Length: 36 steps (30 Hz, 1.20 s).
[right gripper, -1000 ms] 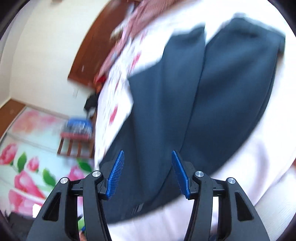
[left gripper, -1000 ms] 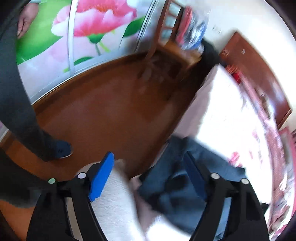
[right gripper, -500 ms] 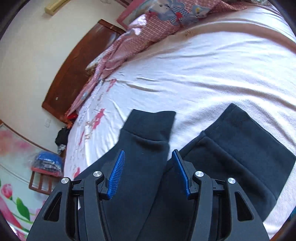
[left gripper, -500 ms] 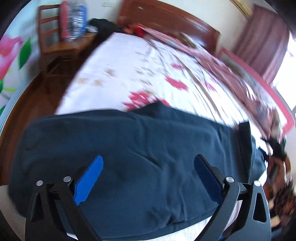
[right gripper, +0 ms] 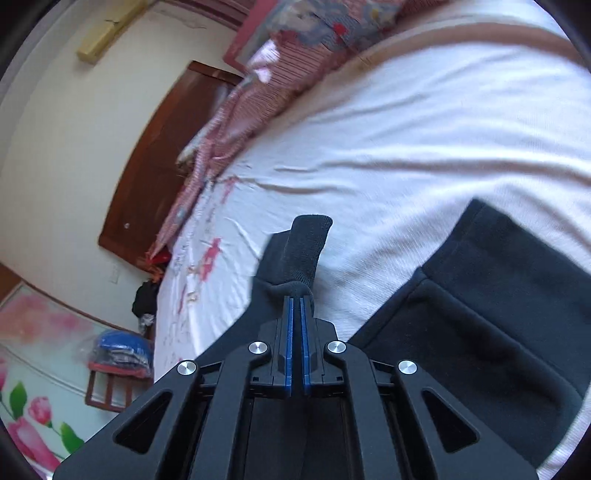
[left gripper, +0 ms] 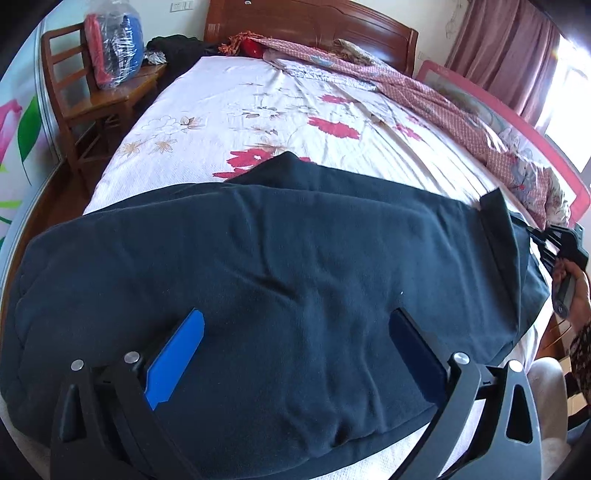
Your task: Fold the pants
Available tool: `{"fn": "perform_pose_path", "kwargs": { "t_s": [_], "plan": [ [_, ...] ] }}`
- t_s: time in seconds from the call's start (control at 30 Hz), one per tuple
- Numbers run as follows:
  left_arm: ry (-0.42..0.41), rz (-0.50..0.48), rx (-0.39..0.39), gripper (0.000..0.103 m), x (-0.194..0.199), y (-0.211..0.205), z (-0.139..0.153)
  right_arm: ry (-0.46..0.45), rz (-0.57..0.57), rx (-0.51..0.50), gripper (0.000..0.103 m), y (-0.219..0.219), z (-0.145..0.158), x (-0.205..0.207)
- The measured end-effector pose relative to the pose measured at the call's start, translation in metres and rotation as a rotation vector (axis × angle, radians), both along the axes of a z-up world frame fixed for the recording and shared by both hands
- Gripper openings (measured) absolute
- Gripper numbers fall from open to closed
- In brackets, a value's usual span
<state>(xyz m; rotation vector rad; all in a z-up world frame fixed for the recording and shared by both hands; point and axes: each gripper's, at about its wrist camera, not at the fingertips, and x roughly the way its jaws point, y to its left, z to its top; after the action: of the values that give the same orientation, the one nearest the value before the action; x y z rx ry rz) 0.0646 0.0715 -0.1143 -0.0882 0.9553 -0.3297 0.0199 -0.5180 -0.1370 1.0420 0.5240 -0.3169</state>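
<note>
Dark navy pants lie across the near part of a bed. My left gripper is open, its blue pads wide apart just above the waist end of the pants. My right gripper is shut on the ribbed cuff of one pant leg, which stands up between its pads. The other leg lies flat to the right with its cuff on the sheet. The right gripper also shows at the far right of the left wrist view, at the cuff end.
The bed has a white floral sheet, a wooden headboard and a pink plaid quilt bunched along the far side. A wooden chair with a bagged bundle stands left of the bed. A pink rail runs along the right.
My right gripper has closed on one leg's cuff, which now sticks up. My left gripper swung from the floor to over the pants' waist and stays open.
</note>
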Motion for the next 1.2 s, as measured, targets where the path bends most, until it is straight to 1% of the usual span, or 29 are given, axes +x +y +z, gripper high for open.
{"fn": "perform_pose_path", "kwargs": {
  "t_s": [0.03, 0.1, 0.17, 0.27, 0.33, 0.43, 0.5, 0.53, 0.6, 0.63, 0.67, 0.7, 0.73, 0.83, 0.9, 0.97, 1.0, 1.03, 1.07, 1.1, 1.13, 1.2],
  "plan": [
    [-0.002, 0.002, -0.005, 0.101, -0.001, 0.001, 0.000, 0.000, 0.005, -0.027, 0.003, 0.003, 0.009, -0.006],
    [-0.009, 0.004, -0.019, 0.101, -0.001, 0.002, 0.001, -0.027, -0.010, -0.051, 0.003, 0.005, 0.024, -0.022],
    [-0.016, 0.004, -0.035, 0.101, -0.003, 0.003, 0.003, -0.049, -0.053, -0.067, 0.003, 0.003, 0.036, -0.049],
    [-0.025, -0.019, -0.060, 0.101, -0.006, 0.003, 0.005, -0.020, -0.116, -0.100, 0.003, -0.006, 0.040, -0.083],
    [-0.031, -0.031, -0.053, 0.101, -0.009, 0.000, 0.006, 0.009, -0.146, -0.099, 0.003, -0.013, 0.032, -0.103],
    [-0.045, -0.054, -0.044, 0.101, -0.012, -0.005, 0.008, 0.055, -0.184, -0.067, 0.003, -0.015, 0.008, -0.127],
    [-0.049, -0.066, -0.035, 0.101, -0.013, -0.007, 0.008, 0.071, -0.201, -0.034, 0.003, -0.014, -0.007, -0.132],
    [-0.050, -0.070, -0.031, 0.101, -0.013, -0.009, 0.007, 0.055, -0.200, -0.013, 0.003, -0.014, -0.015, -0.133],
    [-0.054, -0.077, -0.013, 0.101, -0.013, -0.012, 0.007, 0.012, -0.200, 0.013, 0.003, -0.013, -0.020, -0.132],
    [-0.055, -0.080, -0.006, 0.101, -0.013, -0.013, 0.006, -0.015, -0.198, 0.032, 0.008, -0.013, -0.020, -0.132],
    [-0.056, -0.082, -0.002, 0.101, -0.013, -0.014, 0.006, -0.038, -0.181, 0.061, 0.016, -0.013, -0.020, -0.128],
    [-0.059, -0.084, 0.006, 0.101, -0.013, -0.014, 0.005, -0.038, -0.162, 0.088, 0.036, -0.012, -0.019, -0.124],
    [-0.061, -0.085, 0.010, 0.101, -0.013, -0.015, 0.005, -0.019, -0.148, 0.100, 0.043, -0.008, -0.018, -0.119],
    [-0.066, -0.090, 0.017, 0.101, -0.013, -0.018, 0.004, 0.003, -0.069, 0.152, 0.043, 0.009, -0.018, -0.108],
    [-0.068, -0.098, 0.027, 0.101, -0.013, -0.020, 0.003, -0.006, -0.005, 0.181, 0.043, 0.028, -0.020, -0.100],
    [-0.073, -0.112, 0.037, 0.101, -0.013, -0.023, 0.001, 0.017, 0.055, 0.178, 0.043, 0.045, -0.023, -0.091],
    [-0.074, -0.116, 0.044, 0.101, -0.014, -0.024, 0.001, 0.044, 0.084, 0.169, 0.040, 0.053, -0.024, -0.085],
    [-0.071, -0.122, 0.053, 0.101, -0.013, -0.025, 0.000, 0.082, 0.112, 0.151, 0.018, 0.062, -0.025, -0.078],
    [-0.067, -0.124, 0.057, 0.101, -0.013, -0.026, -0.001, 0.119, 0.136, 0.123, 0.005, 0.067, -0.023, -0.074],
    [-0.060, -0.127, 0.063, 0.101, -0.014, -0.026, -0.002, 0.153, 0.145, 0.097, 0.004, 0.070, -0.020, -0.072],
    [-0.058, -0.128, 0.064, 0.101, -0.014, -0.025, -0.001, 0.161, 0.141, 0.082, 0.004, 0.071, -0.015, -0.074],
    [-0.056, -0.128, 0.047, 0.101, -0.017, -0.024, 0.003, 0.142, 0.121, 0.082, 0.004, 0.069, -0.004, -0.083]
  ]
}}
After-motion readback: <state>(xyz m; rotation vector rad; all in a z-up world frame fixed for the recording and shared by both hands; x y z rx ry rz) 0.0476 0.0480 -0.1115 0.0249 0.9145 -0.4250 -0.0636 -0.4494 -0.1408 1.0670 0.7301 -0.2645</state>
